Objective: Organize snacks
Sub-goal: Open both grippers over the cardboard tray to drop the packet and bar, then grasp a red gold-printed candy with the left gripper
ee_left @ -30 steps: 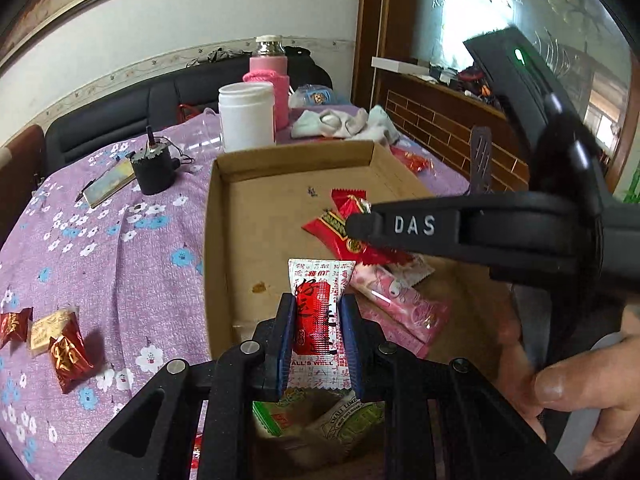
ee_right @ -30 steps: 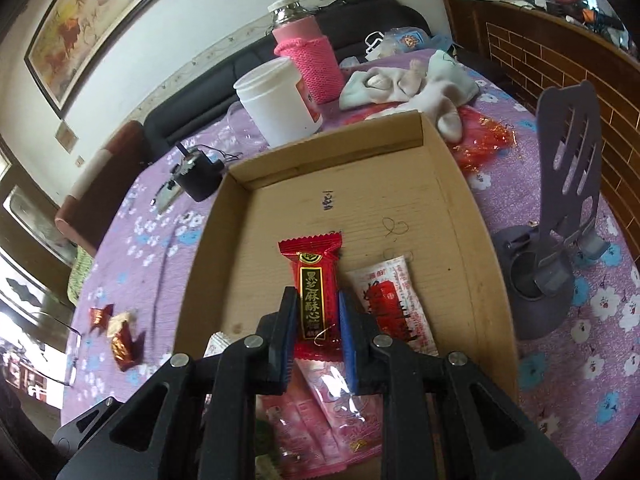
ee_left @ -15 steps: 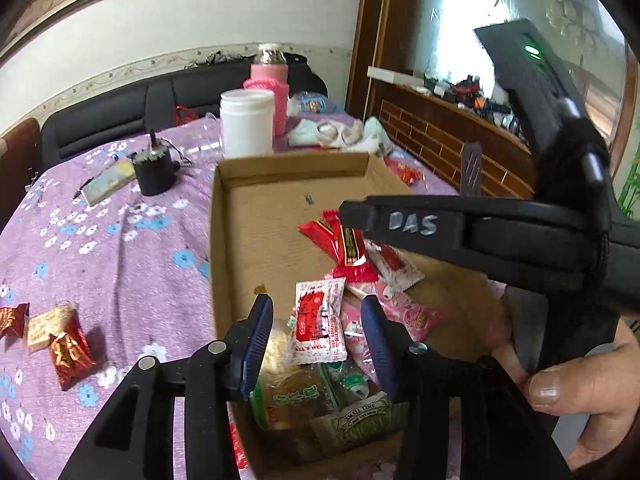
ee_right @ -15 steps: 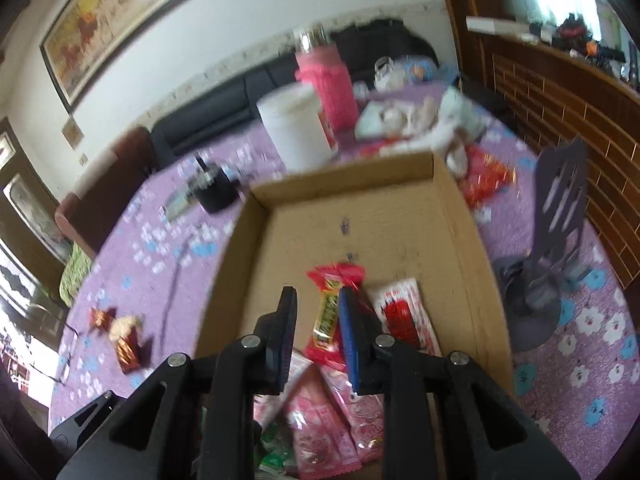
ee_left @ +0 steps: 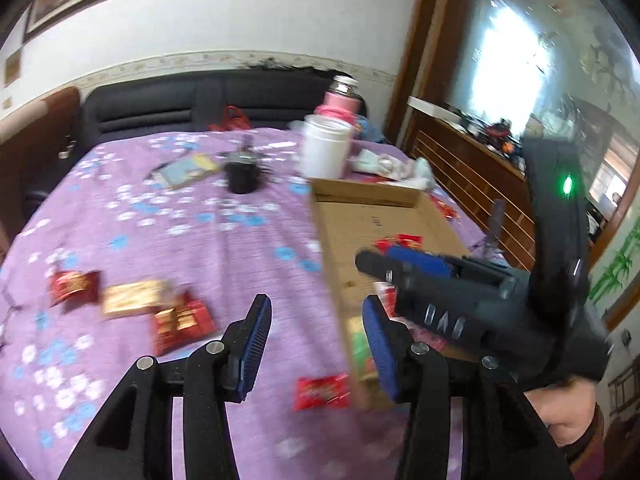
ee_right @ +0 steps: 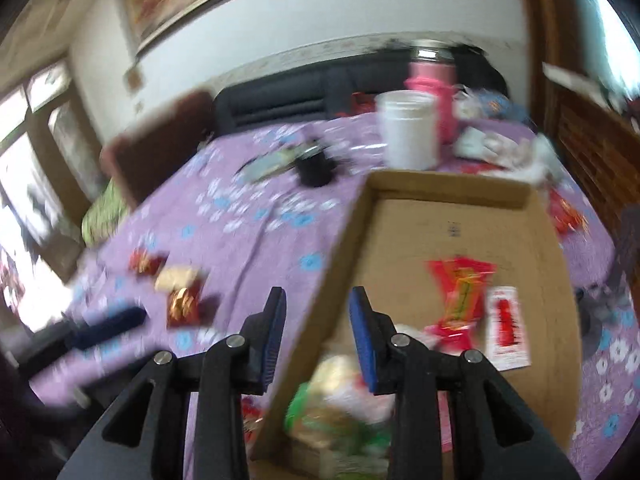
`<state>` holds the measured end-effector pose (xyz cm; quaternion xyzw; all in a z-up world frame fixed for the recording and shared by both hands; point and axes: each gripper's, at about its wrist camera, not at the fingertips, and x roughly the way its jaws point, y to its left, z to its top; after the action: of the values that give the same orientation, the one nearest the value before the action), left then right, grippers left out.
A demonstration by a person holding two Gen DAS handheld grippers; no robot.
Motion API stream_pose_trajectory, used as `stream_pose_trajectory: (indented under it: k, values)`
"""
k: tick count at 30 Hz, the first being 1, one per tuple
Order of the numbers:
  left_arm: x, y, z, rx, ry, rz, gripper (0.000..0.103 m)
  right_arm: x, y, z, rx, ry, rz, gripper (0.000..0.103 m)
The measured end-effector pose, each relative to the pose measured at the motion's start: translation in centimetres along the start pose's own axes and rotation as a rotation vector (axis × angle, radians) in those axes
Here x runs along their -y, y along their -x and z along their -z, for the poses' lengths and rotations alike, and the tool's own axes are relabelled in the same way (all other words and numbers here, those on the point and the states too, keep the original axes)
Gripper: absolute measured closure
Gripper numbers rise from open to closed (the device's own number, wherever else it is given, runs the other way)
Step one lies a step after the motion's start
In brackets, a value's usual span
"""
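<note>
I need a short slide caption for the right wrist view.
Empty right gripper, jaws opening, above brown cardboard box wall; red snack packets on purple floral tablecloth.

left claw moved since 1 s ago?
Yes. The left claw has swung left off the cardboard box: it was over the box interior, now over the purple tablecloth, empty.

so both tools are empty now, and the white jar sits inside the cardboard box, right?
One part is wrong. The white jar stands on the purple tablecloth beyond the far wall of the cardboard box, not in it; the right wrist view shows this. The rest holds: the left tool and right tool hold nothing, and the right tool's jaws are opening.
</note>
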<state>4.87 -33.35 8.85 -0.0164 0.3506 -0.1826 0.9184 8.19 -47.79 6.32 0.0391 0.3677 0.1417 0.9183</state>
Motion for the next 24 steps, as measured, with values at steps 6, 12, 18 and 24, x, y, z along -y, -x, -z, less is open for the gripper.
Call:
stream_pose_trajectory:
  k: [6, 12, 18, 24]
  values:
    - [-5.1, 5.4, 1.2, 0.085, 0.02, -0.131, 0.044, -5.4, -0.9, 2.0, -0.083, 0.09, -0.223, 0.072]
    - [-9.4, 7.7, 2.0, 0.102, 0.07, -0.21, 0.044, -7.5, -0.8, 3.0, -0.086, 0.151, -0.294, 0.072]
    - [-11.5, 7.1, 2.4, 0.078, 0.105, -0.233, 0.044, -7.3, -1.4, 3.1, -0.099, 0.163, -0.284, 0.072]
    - [-14.1, 5.0, 0.5, 0.034, 0.116, -0.264, 0.043, -6.8, -1.3, 2.8, -0.088, 0.14, -0.286, 0.072]
